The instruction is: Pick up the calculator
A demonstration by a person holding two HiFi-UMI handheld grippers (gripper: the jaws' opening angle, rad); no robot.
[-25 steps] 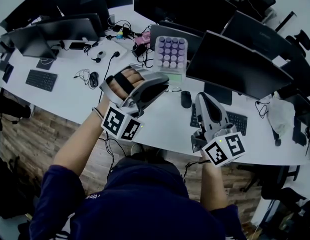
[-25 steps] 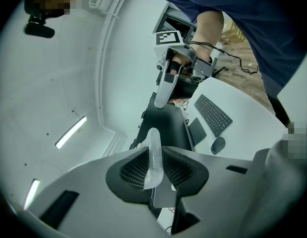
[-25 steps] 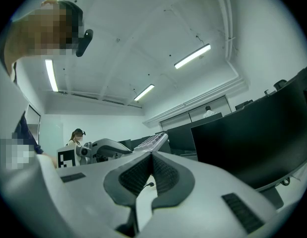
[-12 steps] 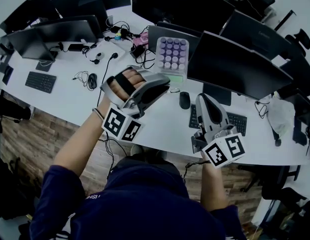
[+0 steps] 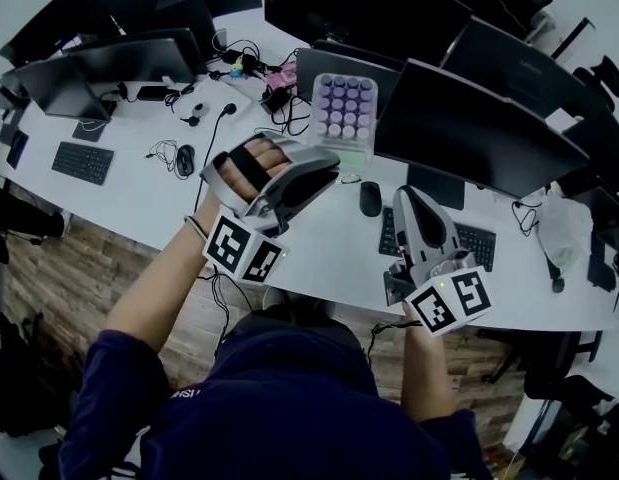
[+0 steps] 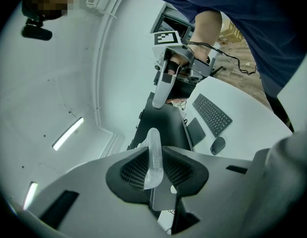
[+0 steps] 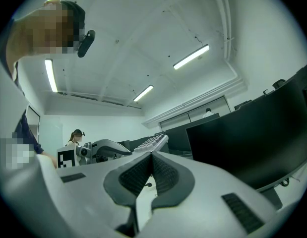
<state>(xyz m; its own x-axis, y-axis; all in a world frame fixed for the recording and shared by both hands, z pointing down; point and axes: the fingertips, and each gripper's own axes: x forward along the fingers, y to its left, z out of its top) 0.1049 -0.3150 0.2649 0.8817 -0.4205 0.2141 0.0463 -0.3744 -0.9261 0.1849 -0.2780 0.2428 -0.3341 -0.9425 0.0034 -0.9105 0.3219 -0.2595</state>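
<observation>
- Left gripper is clamped on the calculator's near end.
- The calculator is a pale slab with round purple keys and a greenish strip, raised over the desk at 12 o'clock.
- Right gripper, at 4 o'clock, is closed and empty.

Clear along front strip of bare desk. Walled behind by monitors; cluttered far left with cables; narrowed right by mouse, keyboard; overhung at centre by held calculator.

White curved desk, dark monitors, wood floor.
</observation>
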